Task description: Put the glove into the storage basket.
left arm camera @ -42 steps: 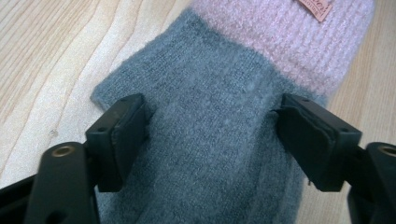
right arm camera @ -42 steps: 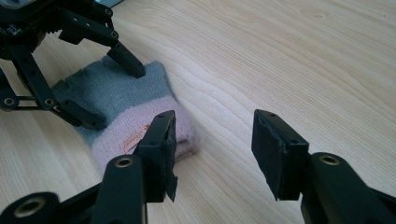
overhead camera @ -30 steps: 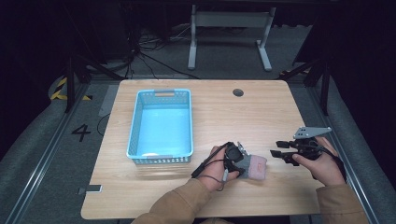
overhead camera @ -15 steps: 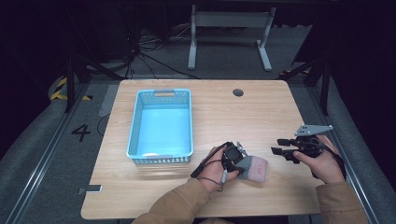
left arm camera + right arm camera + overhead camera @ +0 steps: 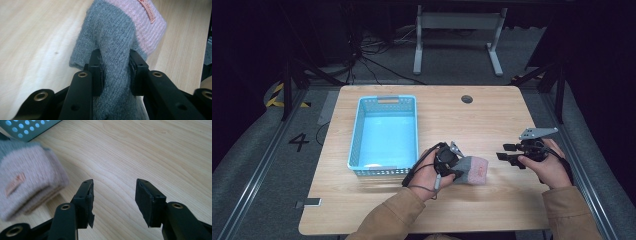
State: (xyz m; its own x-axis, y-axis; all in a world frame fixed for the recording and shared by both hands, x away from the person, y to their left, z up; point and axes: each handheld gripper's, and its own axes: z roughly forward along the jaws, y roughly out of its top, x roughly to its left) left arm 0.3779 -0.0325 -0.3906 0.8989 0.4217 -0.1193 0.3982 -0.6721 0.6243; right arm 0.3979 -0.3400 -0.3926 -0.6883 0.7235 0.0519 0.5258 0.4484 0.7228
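The blue basket (image 5: 384, 134) stands on the left half of the wooden table (image 5: 492, 115), its long sides running away from the person; its pale floor looks bare, and its perforated wall also shows at the top left corner of the right gripper view (image 5: 30, 128). Just to the right of the basket's near right corner, the left gripper (image 5: 450, 167) pinches a grey and pink knitted sock (image 5: 473, 170); its jaws have just been closing, and in the left gripper view the pads press into the grey part of the sock (image 5: 117, 62) from both sides, the pink cuff with its small orange label pointing away from the camera. Whether the sock's far end touches the tabletop cannot be told. Farther right of the basket, well apart from it and near the table's right edge, the right gripper (image 5: 508, 153) points toward the sock with its jaws spread and nothing between them (image 5: 113, 195), the pink cuff (image 5: 27, 177) near its left jaw. Beyond the basket's right side the tabletop lies open up to the far edge, save a small dark round hole (image 5: 467, 99) near that edge.
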